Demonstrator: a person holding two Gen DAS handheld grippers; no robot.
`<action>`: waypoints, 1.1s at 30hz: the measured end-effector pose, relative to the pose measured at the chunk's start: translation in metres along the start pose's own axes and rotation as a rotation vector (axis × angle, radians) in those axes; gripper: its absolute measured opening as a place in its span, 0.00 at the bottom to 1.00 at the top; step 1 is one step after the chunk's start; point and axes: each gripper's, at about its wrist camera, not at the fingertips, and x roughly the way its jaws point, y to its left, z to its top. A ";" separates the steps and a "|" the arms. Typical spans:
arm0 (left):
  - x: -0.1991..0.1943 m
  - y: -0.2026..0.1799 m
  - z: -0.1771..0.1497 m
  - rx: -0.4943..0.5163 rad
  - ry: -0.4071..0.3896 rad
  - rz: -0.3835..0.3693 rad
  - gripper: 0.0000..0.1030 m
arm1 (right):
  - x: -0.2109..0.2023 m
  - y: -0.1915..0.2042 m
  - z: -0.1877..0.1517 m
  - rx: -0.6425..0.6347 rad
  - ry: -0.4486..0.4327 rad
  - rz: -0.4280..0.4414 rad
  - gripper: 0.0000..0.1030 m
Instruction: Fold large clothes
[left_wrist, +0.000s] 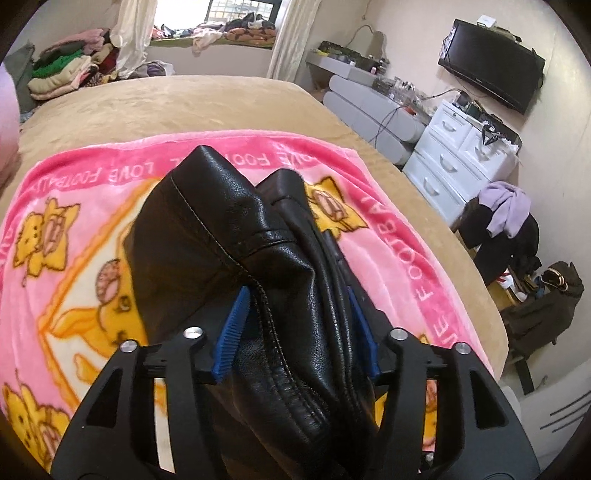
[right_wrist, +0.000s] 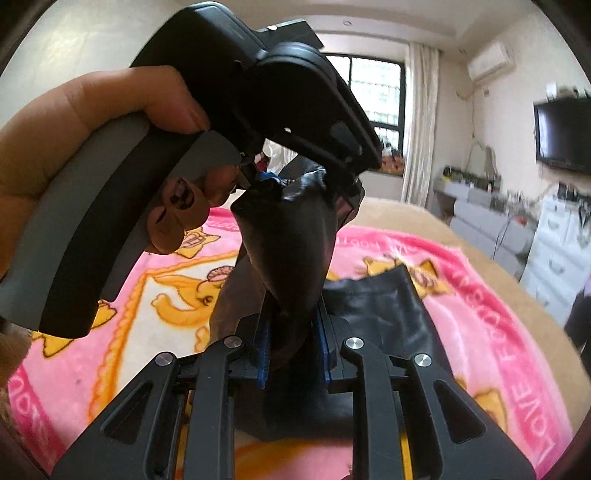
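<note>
Leather jacket (left_wrist: 280, 280) between left claw (left_wrist: 295, 325) pads

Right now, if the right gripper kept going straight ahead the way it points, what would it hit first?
Most likely the left gripper, held by a hand right ahead, both shut on the black leather garment. Depth is unclear, but nothing else seems nearer.

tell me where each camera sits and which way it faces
Left wrist: rides the left hand-held gripper, looking along blue fingers clamped on a black leather garment, across the pink blanket toward a wall TV and white drawers.
Right wrist: rides the right hand-held gripper, also clamped on the garment, facing the window; the person's left hand shows holding the other gripper.
Shared: garment, blanket, TV, drawers.
</note>
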 end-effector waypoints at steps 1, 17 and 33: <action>0.004 -0.003 0.001 -0.005 0.005 -0.002 0.50 | 0.001 -0.006 -0.003 0.023 0.012 0.009 0.18; 0.014 0.083 -0.065 -0.157 -0.004 0.095 0.69 | 0.034 -0.088 -0.058 0.610 0.214 0.277 0.22; 0.033 0.101 -0.090 -0.201 0.052 0.037 0.68 | 0.084 -0.091 0.036 0.401 0.237 0.193 0.29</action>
